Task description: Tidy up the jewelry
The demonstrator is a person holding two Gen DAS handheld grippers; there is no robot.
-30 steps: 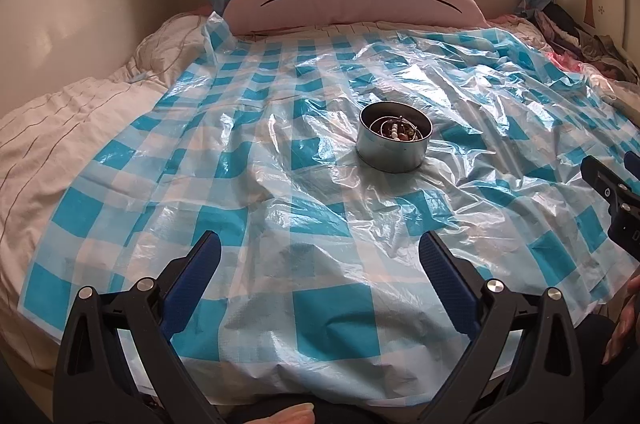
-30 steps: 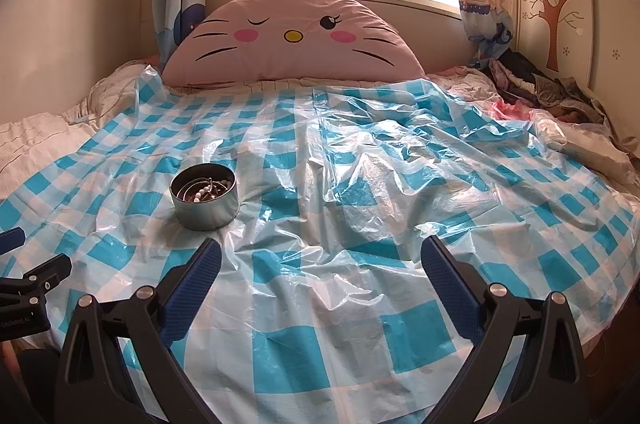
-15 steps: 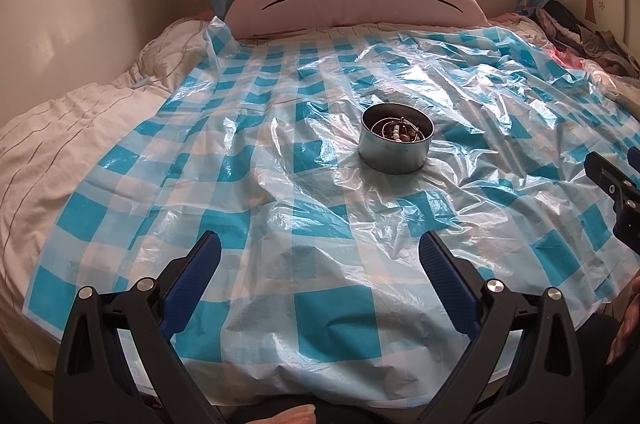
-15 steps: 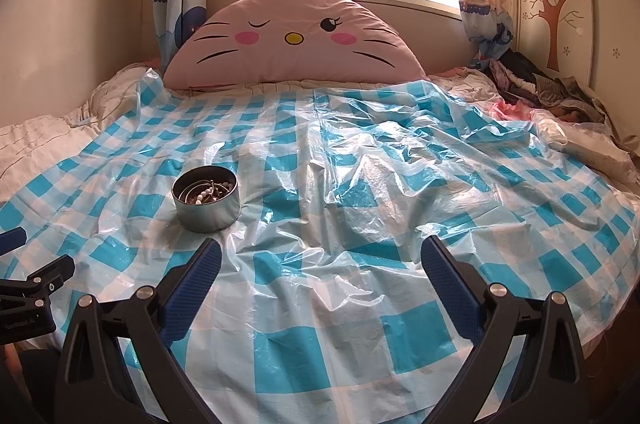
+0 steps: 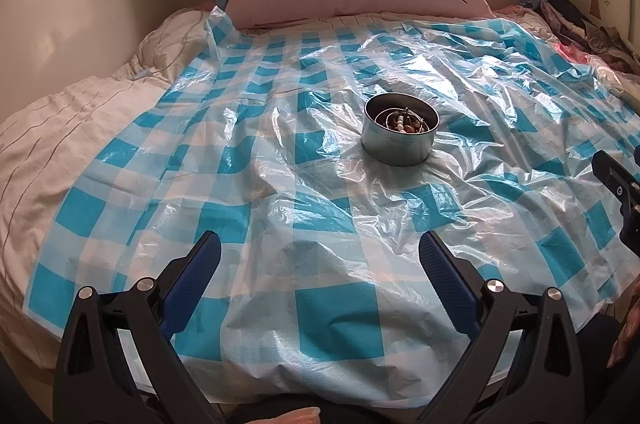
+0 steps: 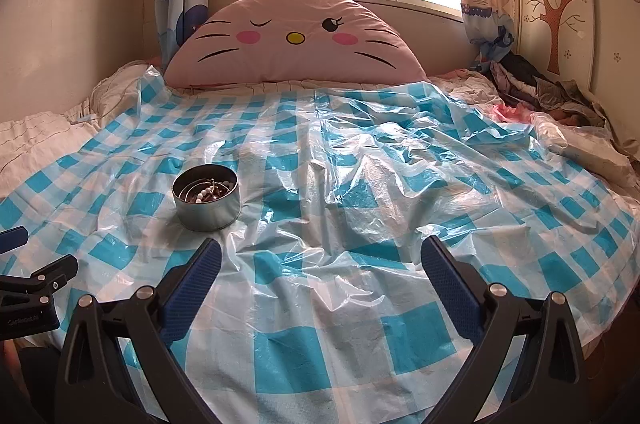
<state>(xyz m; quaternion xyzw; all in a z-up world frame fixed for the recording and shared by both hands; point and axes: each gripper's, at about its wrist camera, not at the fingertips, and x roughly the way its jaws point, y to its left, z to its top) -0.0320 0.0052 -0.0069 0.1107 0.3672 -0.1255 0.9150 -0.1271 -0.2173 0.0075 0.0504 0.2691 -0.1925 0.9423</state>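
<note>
A round metal tin (image 5: 400, 143) sits on a blue-and-white checked plastic sheet (image 5: 280, 183) spread over a bed. Inside it lies jewelry (image 5: 402, 123): beads and thin bangles. The tin also shows in the right wrist view (image 6: 208, 209), with the jewelry (image 6: 208, 192) inside. My left gripper (image 5: 318, 256) is open and empty, low over the sheet's near part, well short of the tin. My right gripper (image 6: 320, 260) is open and empty, to the right of the tin and nearer than it. Each gripper shows at the edge of the other's view.
A pink cat-face cushion (image 6: 296, 39) leans at the bed's head under a window. A pile of clothes (image 6: 560, 95) lies at the far right. White bedding (image 5: 60, 127) lies left of the sheet. Walls close in on the left and right.
Both grippers have drifted slightly, so the tin sits a little lower in each view. Both stay open and empty. The tin has not moved.
</note>
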